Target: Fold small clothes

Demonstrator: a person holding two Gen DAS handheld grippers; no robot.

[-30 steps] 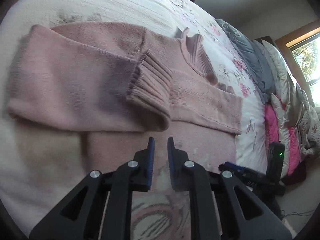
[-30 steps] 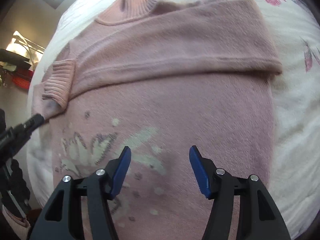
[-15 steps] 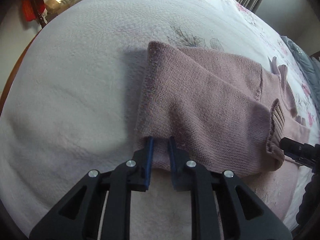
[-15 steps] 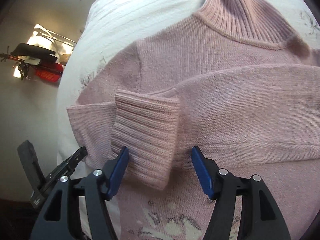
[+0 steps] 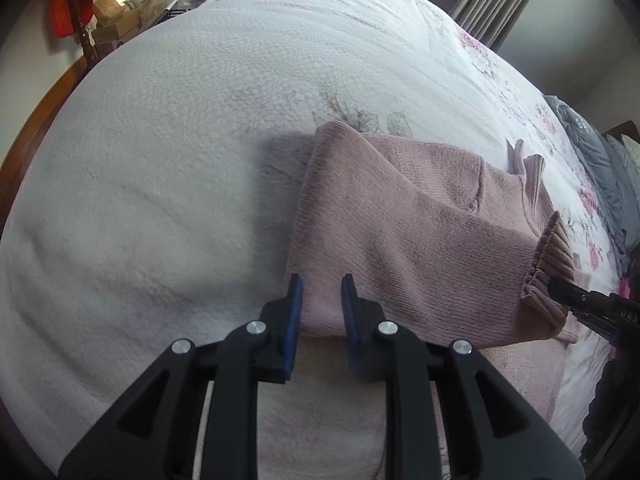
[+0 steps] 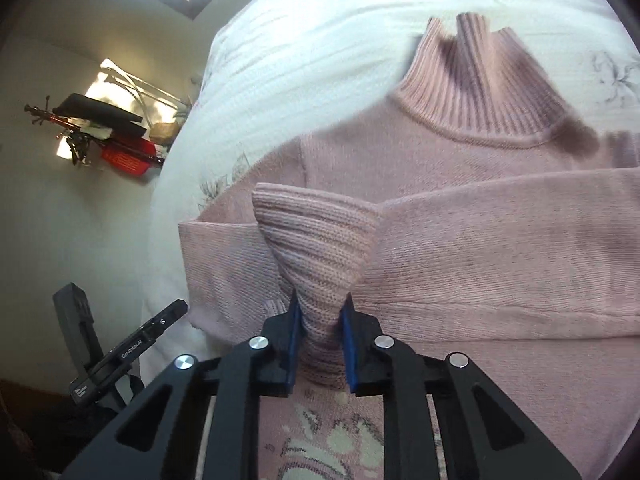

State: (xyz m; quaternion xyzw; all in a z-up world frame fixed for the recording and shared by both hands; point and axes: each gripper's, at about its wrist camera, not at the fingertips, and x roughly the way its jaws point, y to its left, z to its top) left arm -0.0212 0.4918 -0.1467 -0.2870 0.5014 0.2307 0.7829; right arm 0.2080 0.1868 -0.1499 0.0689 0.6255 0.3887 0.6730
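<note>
Pink knit sweater point(image 6: 460, 264) spread front-up on the white quilted bedspread point(image 5: 160, 160), ribbed turtleneck collar point(image 6: 476, 96) pointing to the far end. Halfway there at best, by the look of it: both sleeves already brought in across the chest, one lying over the other, side edges tucked straight. Still to come, judging from the floral hem panel point(image 6: 332, 440) lying flat and unfolded at the near edge: bringing bottom up to top, then a final tidy.

Now the tools. Right gripper point(image 6: 320, 312) clenched on the ribbed cuff point(image 6: 316, 240), blue pads biting the knit from both sides, cuff pinched into a raised cone above the sleeve beneath. Gap narrow, filled with fabric. Seen from the left wrist camera too, off at the right, black tip pressed to the cuff's end point(image 5: 544, 276).

Left gripper point(image 5: 322, 286) down at the near corner of the folded sleeve point(image 5: 400, 240), jaws close together but not fully shut, a narrow slot showing pale knit between the pads. Fold edge sitting right in that slot; gripping or merely straddling, cannot tell from here.

Pillows point(image 5: 600, 168) piled at the far right, curtain point(image 5: 500, 4) beyond, clutter point(image 6: 108, 140) along the far left wall.
</note>
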